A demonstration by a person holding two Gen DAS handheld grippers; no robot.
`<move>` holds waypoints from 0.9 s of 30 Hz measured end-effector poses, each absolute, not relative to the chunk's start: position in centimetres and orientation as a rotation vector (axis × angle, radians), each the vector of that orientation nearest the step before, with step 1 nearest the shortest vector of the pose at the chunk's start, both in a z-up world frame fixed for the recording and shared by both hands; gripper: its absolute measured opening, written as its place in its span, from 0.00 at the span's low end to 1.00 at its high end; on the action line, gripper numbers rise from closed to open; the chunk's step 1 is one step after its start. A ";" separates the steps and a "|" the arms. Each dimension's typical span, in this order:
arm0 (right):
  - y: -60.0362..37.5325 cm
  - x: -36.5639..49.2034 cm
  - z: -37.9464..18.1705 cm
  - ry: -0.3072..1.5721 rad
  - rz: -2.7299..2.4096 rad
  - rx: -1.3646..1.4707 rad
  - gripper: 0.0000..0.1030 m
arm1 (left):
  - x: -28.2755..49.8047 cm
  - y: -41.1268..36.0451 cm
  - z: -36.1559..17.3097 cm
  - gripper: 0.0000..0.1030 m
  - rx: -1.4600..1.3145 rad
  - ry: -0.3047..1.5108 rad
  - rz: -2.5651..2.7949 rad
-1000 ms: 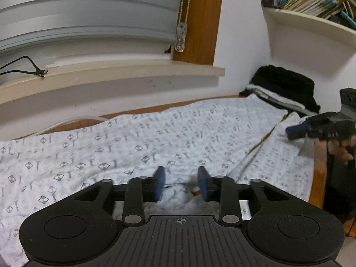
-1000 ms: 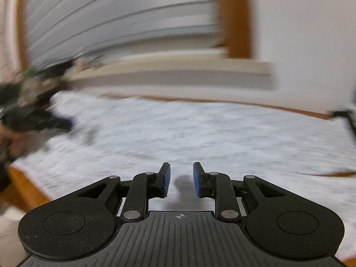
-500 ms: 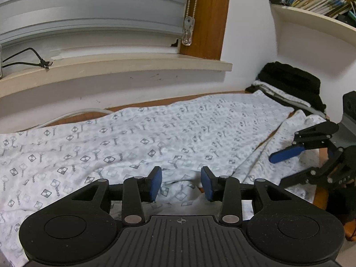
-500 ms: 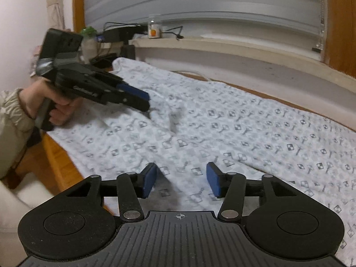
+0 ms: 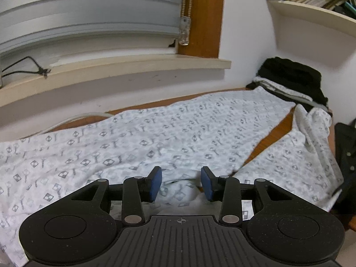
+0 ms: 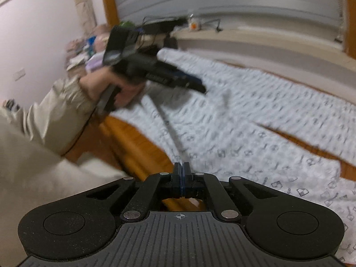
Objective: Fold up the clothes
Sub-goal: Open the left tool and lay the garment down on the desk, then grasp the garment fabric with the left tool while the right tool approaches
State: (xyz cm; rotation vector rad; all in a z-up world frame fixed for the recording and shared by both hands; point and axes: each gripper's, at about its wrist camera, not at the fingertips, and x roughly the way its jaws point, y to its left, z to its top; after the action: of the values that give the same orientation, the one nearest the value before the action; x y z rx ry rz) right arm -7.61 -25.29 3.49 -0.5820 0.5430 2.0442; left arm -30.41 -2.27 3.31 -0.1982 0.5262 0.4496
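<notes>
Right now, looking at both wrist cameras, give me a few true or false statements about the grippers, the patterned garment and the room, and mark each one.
1. The right gripper is wide open. False: its pads are pressed together.
2. The left gripper has its jaws apart above the patterned garment. True.
3. The garment lies on a wooden surface. True.
4. The shelf of books stands empty. False: books fill it.
5. A dark pile of clothes sits in the far corner. True.
</notes>
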 end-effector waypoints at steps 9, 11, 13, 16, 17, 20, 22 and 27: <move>-23.9 -3.5 5.0 0.505 1.902 -0.421 0.36 | -28.8 -4.8 3.5 0.41 -0.152 0.550 0.356; -22.7 -2.7 4.5 0.492 1.803 -0.415 0.36 | -28.5 -5.1 3.1 0.41 -0.148 0.565 0.348; -21.2 -2.1 3.6 0.505 1.721 -0.422 0.36 | -28.4 -5.1 2.7 0.41 -0.151 0.579 0.347; -19.1 -1.7 2.2 0.549 1.698 -0.431 0.43 | -28.4 -5.1 2.6 0.41 -0.157 0.585 0.347; -18.5 -1.7 2.0 0.558 1.697 -0.437 0.48 | -28.3 -5.2 2.5 0.41 -0.155 0.592 0.346; -17.3 -2.2 1.5 0.538 1.698 -0.472 0.54 | -28.2 -5.3 2.3 0.45 -0.151 0.620 0.324; -16.8 -2.5 1.5 0.527 1.703 -0.489 0.58 | -28.2 -5.6 2.1 0.56 -0.142 0.636 0.306; -17.1 -2.8 0.9 0.480 1.709 -0.494 0.63 | -28.4 -5.9 2.0 0.56 -0.136 0.642 0.294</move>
State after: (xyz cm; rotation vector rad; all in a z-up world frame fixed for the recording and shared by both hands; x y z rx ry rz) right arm -2.76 -17.09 0.92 -0.4944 0.4797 1.7088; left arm -28.35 -5.92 1.98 -0.1361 0.6417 0.2937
